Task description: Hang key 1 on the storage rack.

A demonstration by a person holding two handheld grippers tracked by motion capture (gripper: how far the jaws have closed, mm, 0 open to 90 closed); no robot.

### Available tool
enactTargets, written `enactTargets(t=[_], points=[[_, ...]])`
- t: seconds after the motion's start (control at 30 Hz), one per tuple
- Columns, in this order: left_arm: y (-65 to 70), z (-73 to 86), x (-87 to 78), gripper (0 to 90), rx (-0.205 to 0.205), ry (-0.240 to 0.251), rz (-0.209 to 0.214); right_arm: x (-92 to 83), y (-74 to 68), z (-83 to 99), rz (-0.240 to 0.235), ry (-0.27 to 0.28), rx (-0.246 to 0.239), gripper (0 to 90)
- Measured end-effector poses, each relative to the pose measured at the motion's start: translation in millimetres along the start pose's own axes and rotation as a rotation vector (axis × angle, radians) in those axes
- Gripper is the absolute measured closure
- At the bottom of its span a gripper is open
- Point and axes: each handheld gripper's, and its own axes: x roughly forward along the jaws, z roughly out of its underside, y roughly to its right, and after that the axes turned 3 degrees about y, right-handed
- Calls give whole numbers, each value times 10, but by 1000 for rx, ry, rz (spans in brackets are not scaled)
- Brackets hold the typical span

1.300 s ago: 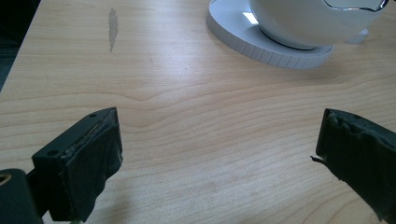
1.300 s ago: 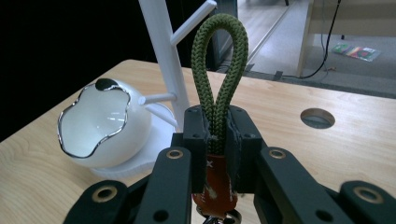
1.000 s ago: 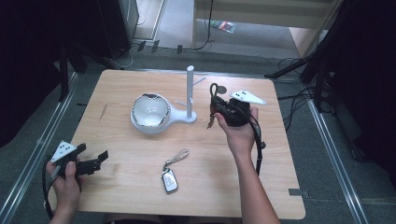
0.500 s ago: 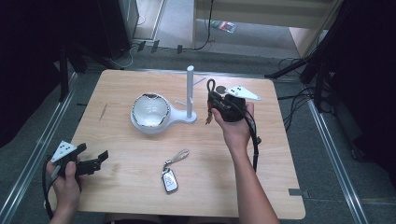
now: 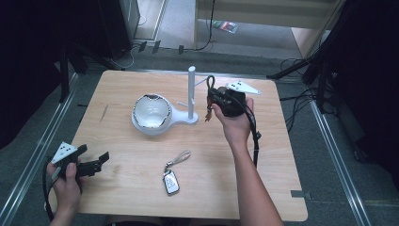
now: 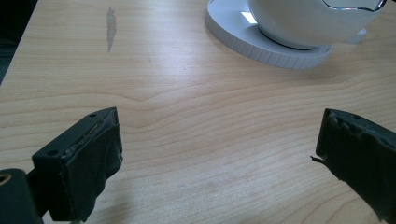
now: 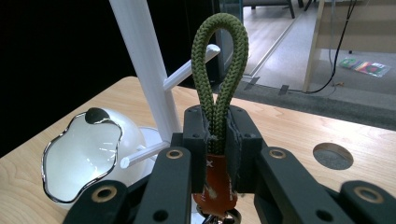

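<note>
Left gripper (image 5: 96, 159) is resting near the table's (image 5: 282, 183) near-left edge, jaws standing wide apart over bare wood. A white bowl (image 5: 150, 110) is sitting on the white stand's (image 5: 191, 94) round base; a car key fob (image 5: 171, 181) is lying near the front edge. Right gripper (image 5: 211, 96) is hovering just beside the stand's post, jaws pinching a green cord loop (image 7: 219, 60) upright, an orange tag hanging below.

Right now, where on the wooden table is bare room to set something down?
Free: the far-left corner of the wooden table, and the near-right part, right of the black car key fob. Crowded: the middle, around the white silver-rimmed bowl and white peg stand.
</note>
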Motion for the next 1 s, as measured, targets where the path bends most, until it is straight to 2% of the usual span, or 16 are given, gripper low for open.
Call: enactTargets(t=[0.63, 1.0], points=[[0, 0, 2, 9, -1, 0, 0, 142, 78, -49, -46, -28, 48, 810], [-1, -1, 3, 9, -2, 0, 1, 176, 86, -83, -92, -46, 43, 815]])
